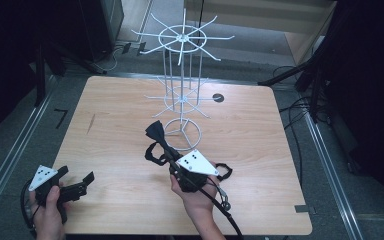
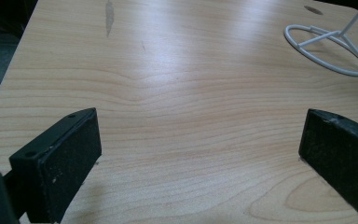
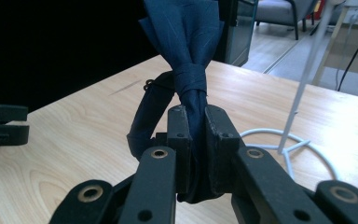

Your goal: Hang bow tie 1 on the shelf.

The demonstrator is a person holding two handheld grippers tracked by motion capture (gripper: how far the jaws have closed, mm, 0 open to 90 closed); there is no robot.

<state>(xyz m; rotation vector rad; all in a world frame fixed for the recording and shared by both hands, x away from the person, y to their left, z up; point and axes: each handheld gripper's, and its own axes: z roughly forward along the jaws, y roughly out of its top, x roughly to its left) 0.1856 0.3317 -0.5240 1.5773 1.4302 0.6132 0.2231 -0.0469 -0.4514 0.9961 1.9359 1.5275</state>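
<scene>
**Dark bow tie pinched in the right gripper beside a white wire rack**

Pale wood makes up the table (image 1: pixel 260 150), which sits in a dim room with dark curtains at both sides and grey floor around it.

A dark navy bow tie (image 3: pixel 189 56) is the object being handled. In the right gripper view it stands upright between the two black jaws, which are pressed together on the fabric just below its knotted middle; one wing fans out above the knot, and a strap loop (image 3: pixel 144 116) curves down to the left. In the high view the bow tie (image 1: pixel 156 131) is lifted above the middle of the table, just left of the rack's base.

The right gripper (image 1: pixel 164 148) is held in the person's right hand (image 1: pixel 200 197), with its grey three-cornered plate on top and a cable trailing back toward the table's near edge.

A white wire display rack (image 1: pixel 182 70) stands at the table's centre, with spoked hooks at two levels and a ring-shaped base (image 1: pixel 182 134).

The left gripper (image 1: pixel 75 180) is low at the near left corner, held in the left hand (image 1: pixel 47 212). In the left gripper view its jaws are spread wide over bare wood, pinching nothing, with the rack's ring base (image 2: pixel 328 49) at the upper right.
</scene>
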